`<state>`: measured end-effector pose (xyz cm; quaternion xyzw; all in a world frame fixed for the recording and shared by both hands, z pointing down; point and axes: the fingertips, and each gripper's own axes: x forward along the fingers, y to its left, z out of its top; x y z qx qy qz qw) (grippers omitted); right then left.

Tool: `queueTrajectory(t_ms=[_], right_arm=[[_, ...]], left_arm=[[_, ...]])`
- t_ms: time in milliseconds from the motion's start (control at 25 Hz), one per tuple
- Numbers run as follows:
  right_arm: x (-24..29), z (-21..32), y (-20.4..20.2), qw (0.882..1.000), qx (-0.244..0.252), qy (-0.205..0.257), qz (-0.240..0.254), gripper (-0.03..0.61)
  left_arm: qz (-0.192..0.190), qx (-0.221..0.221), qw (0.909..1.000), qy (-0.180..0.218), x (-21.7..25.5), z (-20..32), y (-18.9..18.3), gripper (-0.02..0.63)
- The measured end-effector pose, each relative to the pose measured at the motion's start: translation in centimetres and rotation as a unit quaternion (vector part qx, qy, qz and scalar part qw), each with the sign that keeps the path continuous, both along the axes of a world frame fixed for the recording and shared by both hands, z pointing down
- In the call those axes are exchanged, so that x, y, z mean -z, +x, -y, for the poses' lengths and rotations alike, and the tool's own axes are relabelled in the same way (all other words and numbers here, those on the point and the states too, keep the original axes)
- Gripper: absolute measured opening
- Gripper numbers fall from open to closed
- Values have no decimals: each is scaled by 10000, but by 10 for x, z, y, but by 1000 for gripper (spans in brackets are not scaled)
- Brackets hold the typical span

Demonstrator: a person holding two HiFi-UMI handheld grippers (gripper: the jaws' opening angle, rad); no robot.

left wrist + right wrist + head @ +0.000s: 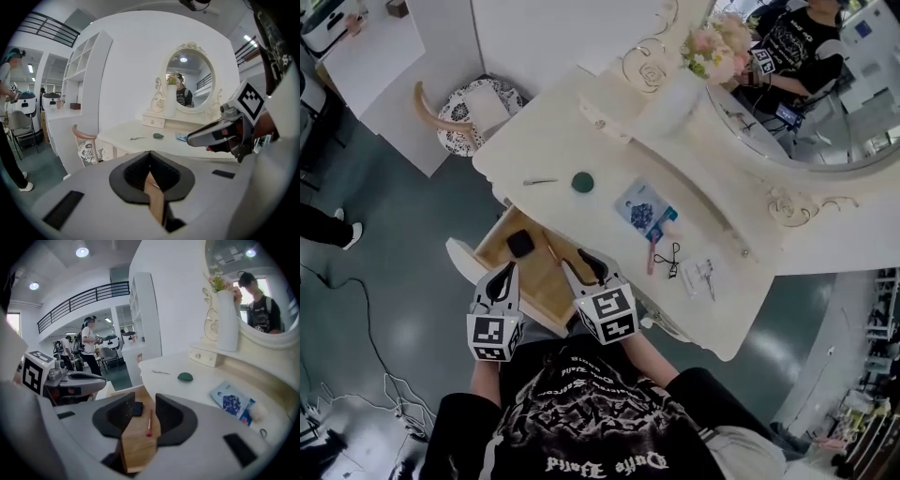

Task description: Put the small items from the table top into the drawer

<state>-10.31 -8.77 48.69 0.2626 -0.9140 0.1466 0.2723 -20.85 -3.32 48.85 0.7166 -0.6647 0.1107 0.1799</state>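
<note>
The vanity's drawer [540, 285] stands pulled out, its wooden bottom bare in places. A black square item [519, 244] and a thin red-tipped stick [551, 253] lie inside it. My left gripper [506, 274] hovers over the drawer's front, jaws shut and empty [150, 153]. My right gripper [584, 266] hangs above the drawer's right side, open with nothing between its fingers [145, 397]; the stick [149, 422] and black item [137, 408] show through the gap. On the table top [581, 141] lie a green round item [583, 182], a metal hairpin [540, 182], a blue packet [645, 213] and an eyelash curler [671, 260].
A pink item [654, 255] and a white packet with tweezers [704, 277] lie near the table's front right. A vase of flowers [689, 84] and an oval mirror [825, 112] stand at the back. A patterned chair [473, 112] sits left of the table.
</note>
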Motion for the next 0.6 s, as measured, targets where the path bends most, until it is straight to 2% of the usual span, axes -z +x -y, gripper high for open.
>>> queueTrajectory(t_ms=[600], right_arm=[[1, 8, 60, 9980, -624, 107, 8, 114]], left_arm=[[1, -450, 9989, 155, 13, 19, 37, 15]])
